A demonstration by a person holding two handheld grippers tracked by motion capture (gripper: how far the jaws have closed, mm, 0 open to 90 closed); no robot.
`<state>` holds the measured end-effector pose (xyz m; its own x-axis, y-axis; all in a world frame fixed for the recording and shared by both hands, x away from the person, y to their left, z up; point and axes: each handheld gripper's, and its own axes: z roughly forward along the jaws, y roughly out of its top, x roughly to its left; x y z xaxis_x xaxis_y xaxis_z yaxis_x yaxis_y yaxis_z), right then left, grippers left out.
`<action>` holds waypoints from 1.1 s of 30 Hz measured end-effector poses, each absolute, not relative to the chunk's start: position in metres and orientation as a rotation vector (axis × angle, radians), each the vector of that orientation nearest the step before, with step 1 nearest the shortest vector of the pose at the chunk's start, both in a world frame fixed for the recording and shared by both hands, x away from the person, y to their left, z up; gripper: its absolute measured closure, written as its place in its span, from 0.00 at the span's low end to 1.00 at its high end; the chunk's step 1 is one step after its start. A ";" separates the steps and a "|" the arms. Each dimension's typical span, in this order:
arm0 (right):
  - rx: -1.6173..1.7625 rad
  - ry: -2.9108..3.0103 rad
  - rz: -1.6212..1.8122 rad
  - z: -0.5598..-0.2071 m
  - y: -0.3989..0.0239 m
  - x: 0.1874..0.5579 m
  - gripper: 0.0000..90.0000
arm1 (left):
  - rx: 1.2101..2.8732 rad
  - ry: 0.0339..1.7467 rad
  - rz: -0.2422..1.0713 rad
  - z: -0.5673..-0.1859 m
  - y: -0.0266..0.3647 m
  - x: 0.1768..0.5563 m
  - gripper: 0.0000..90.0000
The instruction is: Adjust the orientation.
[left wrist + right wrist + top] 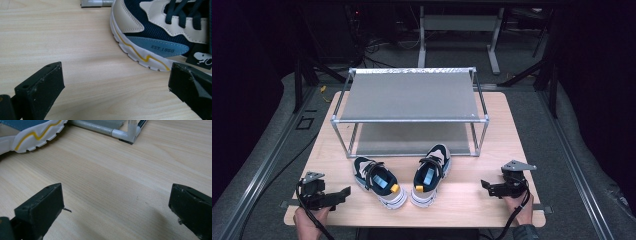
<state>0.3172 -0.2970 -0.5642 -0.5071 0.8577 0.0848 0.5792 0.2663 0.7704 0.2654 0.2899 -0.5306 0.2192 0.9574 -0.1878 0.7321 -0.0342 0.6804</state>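
Light wood bench, pale grain, rounded corners, sits on a metal frame. Grey carpet floor around it, rails running along both sides. Room dark; far back there are table legs and loose cables on the floor.

Rack of silver tube with two grey fabric shelves stands on the far half of the bench, both shelves bare. Its corner foot shows in the right gripper view.

Two shoes, navy, cream and light blue with white soles and a yellow line, sit on the bench just near of the rack, toes pointing toward the person. Left shoe angled toes right, right shoe angled toes left, toes close together but apart. Yellow tab at each tongue. Left shoe's side fills the upper right of the left gripper view, lettering on the blue panel.

Left gripper low over the near left corner of the bench, held by a hand, pointing right at the left shoe, near but not touching. Jaws wide open, nothing but bare wood between them.

Right gripper at the near right edge, held by a hand, pointing left toward the right shoe, apart from it. Jaws wide apart, empty. Grey plate on top, cable trailing to the near edge.
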 end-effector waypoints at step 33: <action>1.310 2.219 1.085 -0.565 -0.295 0.319 0.00 | 1.915 1.405 0.352 -0.469 0.231 0.294 0.00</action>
